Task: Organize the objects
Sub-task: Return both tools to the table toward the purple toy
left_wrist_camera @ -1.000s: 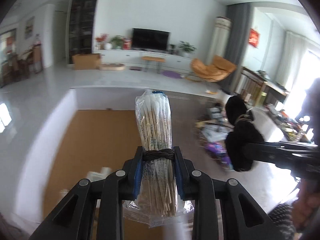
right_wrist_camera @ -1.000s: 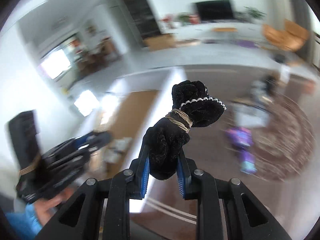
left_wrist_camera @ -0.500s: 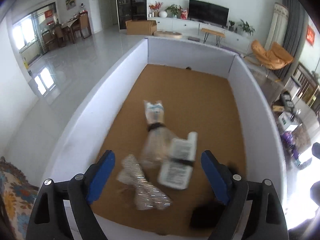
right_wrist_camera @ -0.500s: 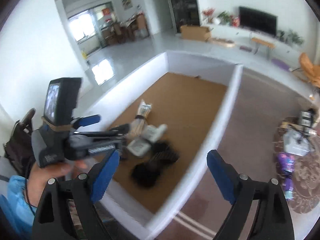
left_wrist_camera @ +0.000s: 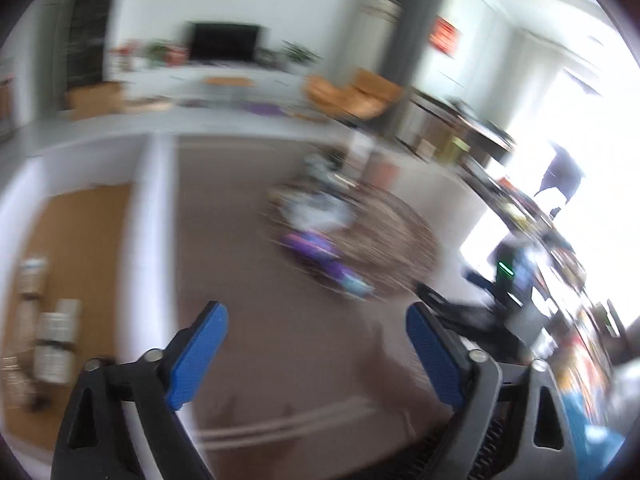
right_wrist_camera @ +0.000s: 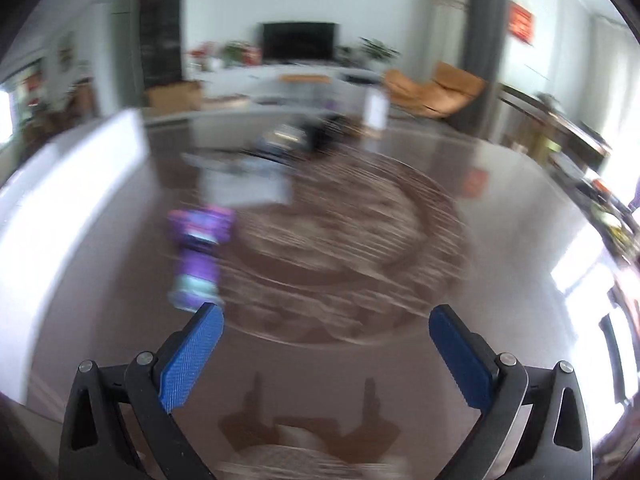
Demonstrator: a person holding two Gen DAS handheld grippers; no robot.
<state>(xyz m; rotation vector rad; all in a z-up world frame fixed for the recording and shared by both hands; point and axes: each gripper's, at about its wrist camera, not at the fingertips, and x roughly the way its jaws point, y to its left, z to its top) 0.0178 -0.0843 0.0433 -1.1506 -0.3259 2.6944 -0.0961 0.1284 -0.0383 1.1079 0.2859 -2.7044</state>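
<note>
Both the left gripper [left_wrist_camera: 316, 344] and the right gripper [right_wrist_camera: 326, 346] are held wide open and empty above the floor [left_wrist_camera: 280, 320]. Blurred packets [left_wrist_camera: 56, 336] are seen in the bin [left_wrist_camera: 148, 240] at the left view's left edge; what they are cannot be told.

The left gripper [left_wrist_camera: 316, 334], blue pads spread wide with nothing between them, hangs over brown floor beside a white-walled tray [left_wrist_camera: 150, 240], blurred packets [left_wrist_camera: 56, 340] lying on its cork base.

Blurred round rug [right_wrist_camera: 348, 236], television [right_wrist_camera: 298, 40], orange chair [right_wrist_camera: 436, 88], purple packet [right_wrist_camera: 198, 256]
</note>
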